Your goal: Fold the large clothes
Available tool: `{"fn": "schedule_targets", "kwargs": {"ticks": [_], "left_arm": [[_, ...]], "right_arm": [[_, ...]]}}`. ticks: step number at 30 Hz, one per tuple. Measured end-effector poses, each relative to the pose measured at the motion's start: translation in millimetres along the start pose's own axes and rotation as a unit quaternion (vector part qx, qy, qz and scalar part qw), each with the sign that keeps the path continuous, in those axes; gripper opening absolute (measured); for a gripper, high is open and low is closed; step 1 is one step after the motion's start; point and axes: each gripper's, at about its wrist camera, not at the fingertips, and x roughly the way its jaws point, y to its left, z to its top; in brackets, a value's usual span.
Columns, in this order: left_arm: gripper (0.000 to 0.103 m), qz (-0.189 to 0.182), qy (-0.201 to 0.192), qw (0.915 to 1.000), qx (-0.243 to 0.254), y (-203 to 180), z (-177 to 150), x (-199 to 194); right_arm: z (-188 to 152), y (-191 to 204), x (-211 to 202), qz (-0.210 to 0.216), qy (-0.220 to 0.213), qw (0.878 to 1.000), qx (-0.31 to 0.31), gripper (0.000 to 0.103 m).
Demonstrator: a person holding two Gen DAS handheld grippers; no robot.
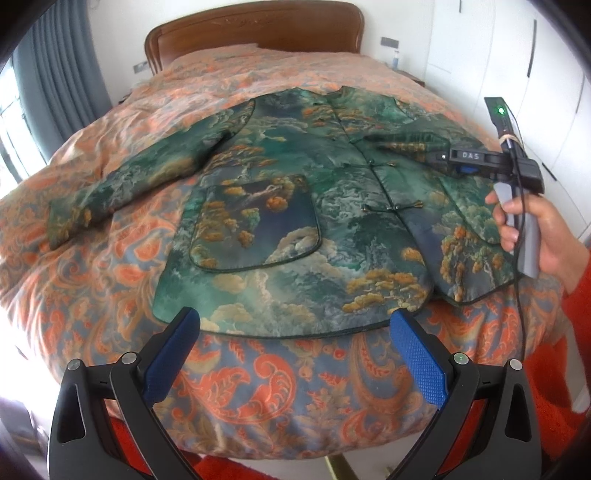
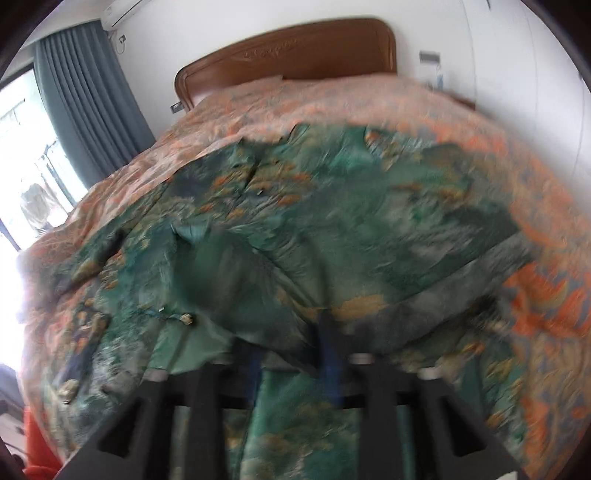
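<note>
A green patterned jacket (image 1: 295, 199) with orange trees and knot buttons lies face up on the bed. Its left sleeve (image 1: 122, 184) stretches out to the left. My left gripper (image 1: 295, 325) is open and empty, just off the jacket's lower hem. My right gripper (image 1: 439, 157) is shut on the right sleeve (image 1: 399, 142) and holds it across the jacket's chest. In the blurred right wrist view the sleeve fabric (image 2: 291, 317) bunches between the fingers of the right gripper (image 2: 291, 354).
The bed has an orange and blue paisley cover (image 1: 258, 384) and a wooden headboard (image 1: 255, 33). Grey curtains (image 1: 59, 77) and a window are to the left. White wardrobe doors (image 1: 517, 62) are to the right.
</note>
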Motion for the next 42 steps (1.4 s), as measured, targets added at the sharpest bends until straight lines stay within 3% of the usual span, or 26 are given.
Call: {"fn": "schedule_targets", "kwargs": {"ticks": [1,4,7,12,16,19,22,25,27,28,29,31,33,38,42], "left_arm": [[0.103,-0.001,-0.002,1.0,0.004,-2,2,1],[0.103,-0.019,-0.008,0.9996,0.02,-10,16,7],[0.103,-0.083,-0.01,0.9964,0.018,-16,44,15],[0.102,-0.198,-0.014,0.9801,-0.004,-33,111,45],[0.102,-0.248,0.039,0.9678,-0.015,-60,157,102],[0.093,-0.24,0.087,0.9661,-0.038,-76,176,149],[0.083,-0.25,0.141,0.9549,-0.077,-88,184,190],[0.081,-0.242,0.173,0.9487,-0.106,-98,187,214],[0.06,-0.228,0.174,0.9516,-0.111,-103,190,217],[0.024,-0.227,0.176,0.952,-0.106,-107,193,217],[0.01,-0.221,0.182,0.9529,-0.1,-110,195,218],[0.007,-0.218,0.177,0.9554,-0.089,-111,204,211],[0.006,-0.205,0.153,0.9647,-0.064,-111,218,202],[0.006,-0.12,0.073,0.9899,-0.023,-98,266,198],[0.007,-0.072,0.059,0.9954,-0.02,-83,281,228]], "right_arm": [[-1,1,-2,0.012,0.003,1.0,0.003,0.067],[-15,19,-3,0.015,0.001,1.0,-0.01,0.072],[-17,25,-7,0.028,0.003,0.999,-0.016,0.072],[-26,19,-16,0.051,0.022,0.998,-0.008,0.072],[-44,21,-41,0.067,0.001,0.998,0.0,0.072],[-59,18,-60,0.073,-0.018,0.997,0.015,0.072],[-76,13,-77,0.078,-0.03,0.996,0.03,0.072],[-88,8,-89,0.072,-0.037,0.996,0.039,0.072],[-93,5,-96,0.07,-0.042,0.996,0.041,0.072],[-94,3,-99,0.069,-0.044,0.996,0.041,0.072],[-95,1,-102,0.066,-0.046,0.996,0.04,0.072],[-94,-3,-110,0.061,-0.052,0.996,0.037,0.072],[-91,-8,-116,0.059,-0.056,0.996,0.038,0.072],[-61,-30,-122,0.043,-0.073,0.996,0.041,0.072],[-9,-57,-105,-0.016,-0.089,0.995,0.034,0.072]]}}
